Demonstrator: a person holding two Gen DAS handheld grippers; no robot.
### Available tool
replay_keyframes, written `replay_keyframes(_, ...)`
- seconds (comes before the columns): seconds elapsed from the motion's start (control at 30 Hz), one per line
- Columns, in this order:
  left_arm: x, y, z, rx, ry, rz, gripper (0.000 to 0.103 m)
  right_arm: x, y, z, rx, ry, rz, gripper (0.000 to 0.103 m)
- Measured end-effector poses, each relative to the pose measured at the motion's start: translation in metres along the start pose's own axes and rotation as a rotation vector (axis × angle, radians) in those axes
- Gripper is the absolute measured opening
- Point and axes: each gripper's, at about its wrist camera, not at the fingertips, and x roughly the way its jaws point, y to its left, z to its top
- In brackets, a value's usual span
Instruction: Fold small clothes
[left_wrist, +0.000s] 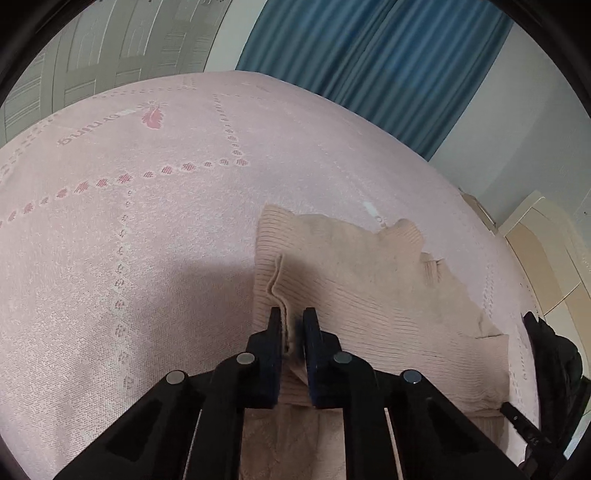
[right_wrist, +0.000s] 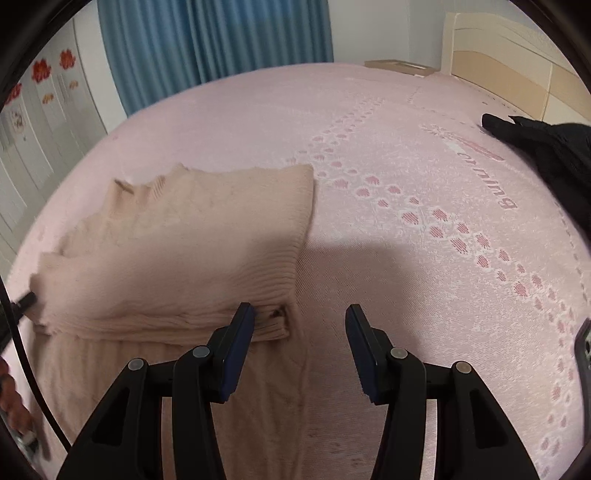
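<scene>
Left gripper (left_wrist: 291, 317): jaws drawn nearly together, pinching a raised ridge of the beige knit sweater (left_wrist: 354, 280) at its left edge. A fold of ribbed fabric stands up between the pads.

Right gripper (right_wrist: 300, 314): jaws about half open, nothing between them. Its left finger (right_wrist: 242, 325) sits just beside the sweater's (right_wrist: 177, 251) near-right corner, where stacked layers show; whether it touches the cloth I cannot tell. The right finger hangs over bare bedspread.

The sweater lies partly folded on the pink bedspread (left_wrist: 147, 258), upper part doubled over the lower, collar end pointing away from both grippers.

To the right of the sweater, well apart, a black garment (right_wrist: 546, 147) lies on the bedspread (right_wrist: 406, 258). Beyond the sweater, past the bed's far edge, hang blue curtains (right_wrist: 214, 40); a pale headboard (right_wrist: 517, 62) stands far right.
</scene>
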Motion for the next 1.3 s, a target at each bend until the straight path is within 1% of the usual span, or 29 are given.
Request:
replay_keyframes(0.07, 0.002, 0.001, 0.000, -0.007, 0.008, -0.001, 0.011, 0.000, 0.000, -0.001, -0.013, 0.009, 0.012, 0.051)
replay_keyframes(0.23, 0.004, 0.003, 0.000, -0.034, 0.030, -0.016, 0.011, 0.003, 0.003, -0.004, -0.036, 0.036, 0.075, 0.051)
replay_keyframes(0.37, 0.006, 0.002, -0.001, -0.031, 0.033, -0.016, 0.011, 0.010, 0.006, -0.001, -0.022, 0.029, 0.083, 0.049)
replay_keyframes(0.4, 0.006, 0.002, -0.002, -0.029, 0.029, -0.019, 0.011, 0.012, 0.006, 0.002, -0.013, 0.023, 0.084, 0.045)
replay_keyframes(0.43, 0.005, 0.002, -0.002, -0.023, 0.022, -0.022, 0.011, 0.014, 0.007, 0.005, -0.006, 0.013, 0.090, 0.036)
replay_keyframes(0.5, 0.005, 0.000, -0.001, -0.011, 0.017, -0.024, 0.011, 0.014, 0.006, 0.008, 0.004, 0.000, 0.086, 0.025)
replay_keyframes(0.53, 0.004, 0.000, 0.000, -0.012, 0.011, -0.032, 0.009, 0.012, 0.004, 0.009, 0.011, -0.009, 0.085, 0.020)
replay_keyframes(0.57, 0.003, -0.001, 0.001, -0.015, 0.005, -0.045, 0.008, 0.009, 0.001, 0.008, 0.023, -0.023, 0.093, 0.018)
replay_keyframes(0.63, 0.002, -0.003, 0.003, -0.026, -0.001, -0.072, 0.008, 0.007, -0.005, 0.009, 0.044, -0.033, 0.102, 0.017)
replay_keyframes(0.7, 0.002, -0.007, 0.004, -0.041, -0.005, -0.092, 0.008, 0.007, -0.014, 0.009, 0.079, -0.036, 0.092, 0.017)
replay_keyframes(0.8, 0.007, -0.013, 0.003, -0.032, -0.003, -0.053, 0.008, 0.013, -0.017, 0.008, 0.098, -0.007, 0.097, 0.017)
replay_keyframes(0.87, 0.009, -0.014, 0.002, -0.020, 0.002, -0.021, 0.008, 0.015, -0.014, 0.008, 0.070, 0.014, 0.094, 0.019)
replay_keyframes(0.9, 0.008, -0.013, 0.001, -0.015, -0.010, -0.015, 0.008, 0.013, -0.013, 0.008, 0.055, 0.014, 0.096, 0.021)
replay_keyframes(1.0, 0.001, -0.009, 0.002, -0.012, -0.044, 0.001, 0.007, -0.001, -0.015, 0.009, 0.020, -0.010, 0.168, 0.023)
replay_keyframes(1.07, 0.001, -0.005, 0.003, -0.020, -0.038, 0.000, 0.007, -0.013, -0.017, 0.008, 0.004, -0.055, 0.231, 0.031)
replay_keyframes(1.1, 0.004, -0.004, 0.003, -0.024, -0.025, 0.006, 0.007, -0.018, -0.017, 0.007, -0.007, -0.078, 0.244, 0.035)
replay_keyframes(1.17, 0.006, -0.004, 0.001, -0.022, -0.009, 0.030, 0.009, -0.024, -0.014, 0.007, -0.029, -0.122, 0.246, 0.036)
replay_keyframes(1.2, 0.006, -0.005, 0.000, -0.013, -0.008, 0.042, 0.010, -0.024, -0.012, 0.008, -0.026, -0.130, 0.240, 0.036)
replay_keyframes(1.27, 0.004, -0.008, 0.000, 0.010, -0.014, 0.064, 0.014, -0.018, -0.009, 0.009, -0.016, -0.113, 0.228, 0.036)
replay_keyframes(1.3, 0.002, -0.010, 0.001, 0.024, -0.022, 0.081, 0.021, -0.014, -0.007, 0.009, -0.013, -0.101, 0.216, 0.036)
